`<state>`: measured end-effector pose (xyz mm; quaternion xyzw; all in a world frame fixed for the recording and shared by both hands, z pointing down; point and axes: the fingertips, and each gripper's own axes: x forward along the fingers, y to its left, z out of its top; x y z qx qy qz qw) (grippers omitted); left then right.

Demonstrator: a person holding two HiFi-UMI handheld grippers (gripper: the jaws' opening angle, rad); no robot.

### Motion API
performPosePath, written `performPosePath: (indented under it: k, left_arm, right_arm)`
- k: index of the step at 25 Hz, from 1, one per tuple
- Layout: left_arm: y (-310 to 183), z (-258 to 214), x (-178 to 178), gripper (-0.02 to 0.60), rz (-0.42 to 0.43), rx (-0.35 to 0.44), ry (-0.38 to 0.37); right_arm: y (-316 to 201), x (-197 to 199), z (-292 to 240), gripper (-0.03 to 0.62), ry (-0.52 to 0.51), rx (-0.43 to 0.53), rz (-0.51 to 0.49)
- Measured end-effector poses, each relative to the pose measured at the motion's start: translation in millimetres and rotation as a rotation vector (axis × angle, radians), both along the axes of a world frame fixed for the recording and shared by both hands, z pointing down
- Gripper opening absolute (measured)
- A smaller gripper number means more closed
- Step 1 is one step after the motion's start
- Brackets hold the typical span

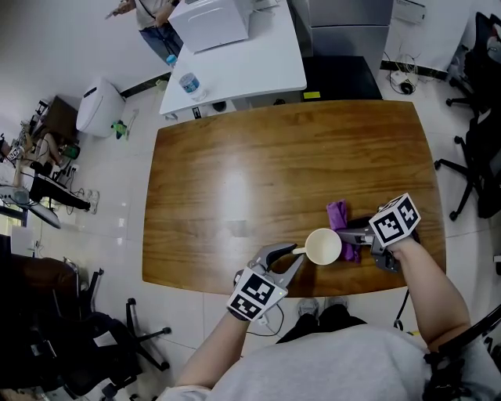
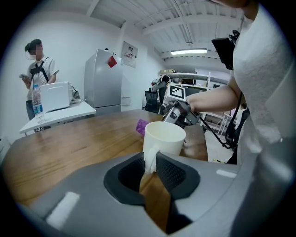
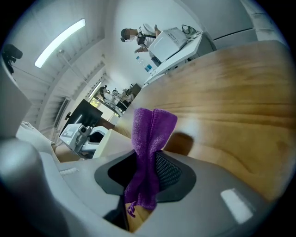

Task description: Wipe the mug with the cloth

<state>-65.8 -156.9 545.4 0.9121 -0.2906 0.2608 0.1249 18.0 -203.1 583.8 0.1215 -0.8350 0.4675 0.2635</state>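
Observation:
A cream mug (image 1: 322, 247) hangs upright over the near edge of the wooden table (image 1: 250, 172). My left gripper (image 1: 296, 255) is shut on its handle (image 2: 150, 159), and the mug body (image 2: 165, 138) stands just past the jaws. My right gripper (image 1: 354, 237) sits to the mug's right, shut on a purple cloth (image 1: 342, 227). In the right gripper view the cloth (image 3: 147, 157) stands folded between the jaws, its top sticking out, with the mug's pale wall (image 3: 108, 143) close to the left. The cloth lies beside the mug; contact cannot be told.
A white table (image 1: 235, 66) with a water bottle (image 1: 189, 83) and a white box (image 1: 210, 22) stands beyond the wooden table. A person (image 2: 34, 74) stands by it. Office chairs (image 1: 477, 149) are at the right, another chair (image 1: 102, 345) at the lower left.

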Motion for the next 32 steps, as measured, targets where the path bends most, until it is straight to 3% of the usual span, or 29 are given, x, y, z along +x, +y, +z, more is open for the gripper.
performPosePath:
  k: [5, 14, 19, 23, 32]
  left_arm:
    - [-0.7, 0.1, -0.4, 0.064, 0.009, 0.012, -0.005]
    - [-4.6, 2.1, 0.5, 0.061, 0.04, 0.027, -0.016]
    - [-8.5, 1.2, 2.3, 0.063, 0.039, 0.03, -0.021]
    - [-10.8, 0.2, 4.6, 0.063, 0.037, 0.034, -0.024]
    - [-19.5, 2.0, 3.7, 0.064, 0.027, 0.062, -0.033]
  right_arm:
    - [-12.8, 1.1, -9.2, 0.124, -0.006, 0.055, 0.016]
    - [-37.0, -16.2, -65.0, 0.125, -0.151, 0.166, 0.036]
    - [-31.9, -23.9, -67.2, 0.125, -0.201, 0.115, 0.004]
    - [-29.9, -23.2, -55.4, 0.124, -0.24, 0.022, 0.047]
    - [-23.3, -12.5, -11.2, 0.124, -0.096, -0.001, 0.031]
